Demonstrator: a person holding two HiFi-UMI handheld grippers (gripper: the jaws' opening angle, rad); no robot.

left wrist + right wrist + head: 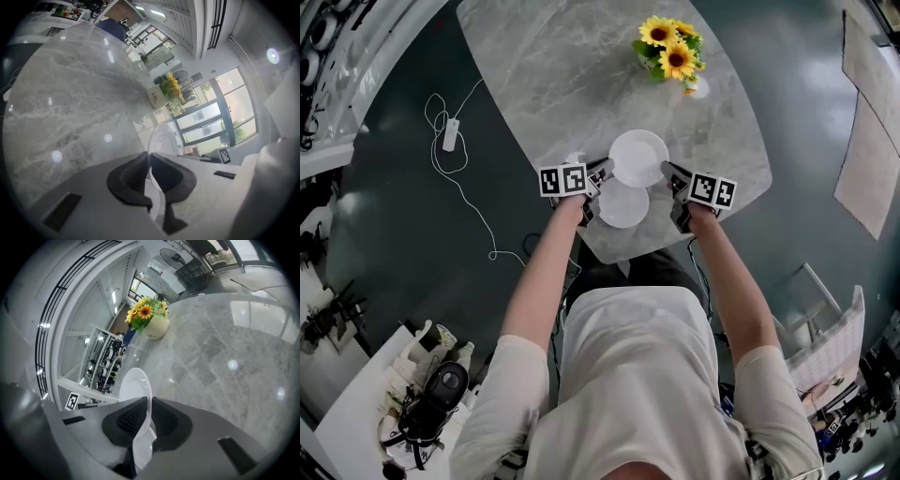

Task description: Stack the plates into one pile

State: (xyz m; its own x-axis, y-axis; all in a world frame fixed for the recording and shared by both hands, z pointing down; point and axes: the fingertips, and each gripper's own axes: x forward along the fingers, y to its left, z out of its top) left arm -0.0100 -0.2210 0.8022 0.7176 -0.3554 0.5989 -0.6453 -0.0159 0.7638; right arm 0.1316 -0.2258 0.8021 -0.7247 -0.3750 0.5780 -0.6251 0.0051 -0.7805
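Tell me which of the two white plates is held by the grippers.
The farther plate, nearer the sunflowers: the left gripper and right gripper clamp its opposite rims. The nearer plate lies ungripped.

The worktop [544, 84] is grey veined stone, polished smooth enough to mirror the ceiling lights. On it, the clamped plate [638, 157] and the second plate [623, 204], just nearer the worktop's edge, look like glossy white glazed ceramic. The left gripper [150, 171] and right gripper [149, 420] have matt grey plastic shells. Their pads [129, 176] are matt black, ribbed and rubbery-looking. Around the worktop, the floor [412, 234] is dark green and shiny. At the worktop's near edge, the person's shirt [637, 375] is soft, pale cloth.
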